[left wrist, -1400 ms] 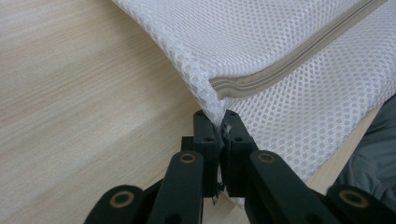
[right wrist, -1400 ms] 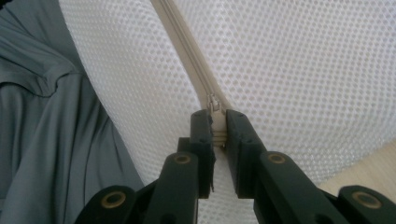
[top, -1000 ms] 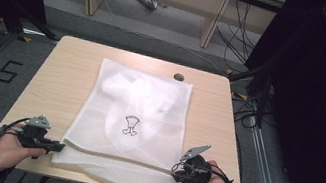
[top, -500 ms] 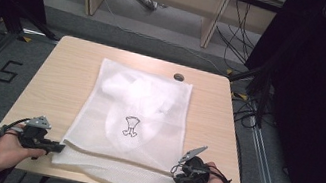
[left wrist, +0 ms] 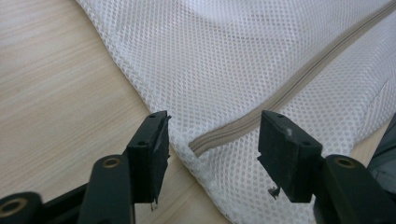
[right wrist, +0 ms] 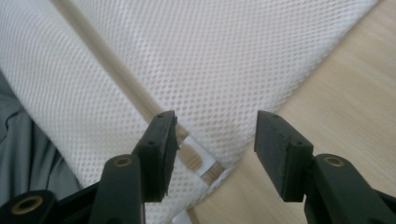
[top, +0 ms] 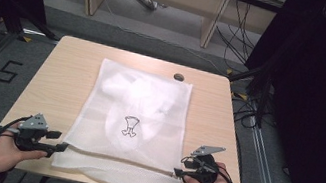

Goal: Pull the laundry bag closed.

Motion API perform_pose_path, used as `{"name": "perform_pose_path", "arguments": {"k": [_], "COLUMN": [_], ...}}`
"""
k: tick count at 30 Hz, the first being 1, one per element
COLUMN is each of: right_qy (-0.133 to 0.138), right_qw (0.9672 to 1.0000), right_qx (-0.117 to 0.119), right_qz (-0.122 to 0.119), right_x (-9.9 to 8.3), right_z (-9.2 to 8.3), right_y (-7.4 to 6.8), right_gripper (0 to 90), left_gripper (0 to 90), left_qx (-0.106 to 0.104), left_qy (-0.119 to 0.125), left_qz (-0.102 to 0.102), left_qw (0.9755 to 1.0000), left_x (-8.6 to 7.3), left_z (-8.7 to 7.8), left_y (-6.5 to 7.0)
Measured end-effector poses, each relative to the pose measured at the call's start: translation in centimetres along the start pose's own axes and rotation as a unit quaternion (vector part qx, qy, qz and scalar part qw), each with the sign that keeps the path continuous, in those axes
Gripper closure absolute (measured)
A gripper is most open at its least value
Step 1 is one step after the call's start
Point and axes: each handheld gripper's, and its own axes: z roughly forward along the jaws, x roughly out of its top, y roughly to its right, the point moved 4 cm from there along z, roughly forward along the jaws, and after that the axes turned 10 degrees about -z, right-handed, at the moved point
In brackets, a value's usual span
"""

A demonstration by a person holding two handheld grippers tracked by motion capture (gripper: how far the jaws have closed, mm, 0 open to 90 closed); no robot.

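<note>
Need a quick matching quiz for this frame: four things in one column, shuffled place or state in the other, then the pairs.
Things:
1. mesh bag
2. zipper
3. left gripper
4. right gripper

Places or states:
A. open, at the zipper's end on the person's left
B. white, lying flat in the middle of the table
C. open, at the zipper's end on the person's right
D. beige strip running across the bag's near end

Pairs: 1-B, 2-D, 3-A, 4-C
</note>
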Motion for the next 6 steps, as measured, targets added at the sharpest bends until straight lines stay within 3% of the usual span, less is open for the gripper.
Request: {"name": "perform_pose_path", "arguments": {"k": [1,3,6], "right_qy": [0.008,0.002,0.01], "right_qw": [0.9998,1.0,0.9997], "right_qx": [-0.011,-0.003,-0.024], "right_qz": [0.017,0.006,0.001], "right_x": [-0.01,-0.06,-0.07], "right_z": [0.22,-0.04,0.11], "right_y": [-0.06,-0.05,0.2], "right_gripper": [49.7,50.2,51.4], "left_gripper": [40.2,37.3,34.6], "left_qx": [0.001,0.002,0.007], "left_qy": [0.014,0.015,0.029], "left_qz": [-0.01,-0.011,-0.008], "left_qw": [0.9999,0.9998,0.9995], "left_x": [0.08,0.19,0.34], "left_z": [0.13,0.07,0.17], "left_y": [0.13,0.06,0.14]}}
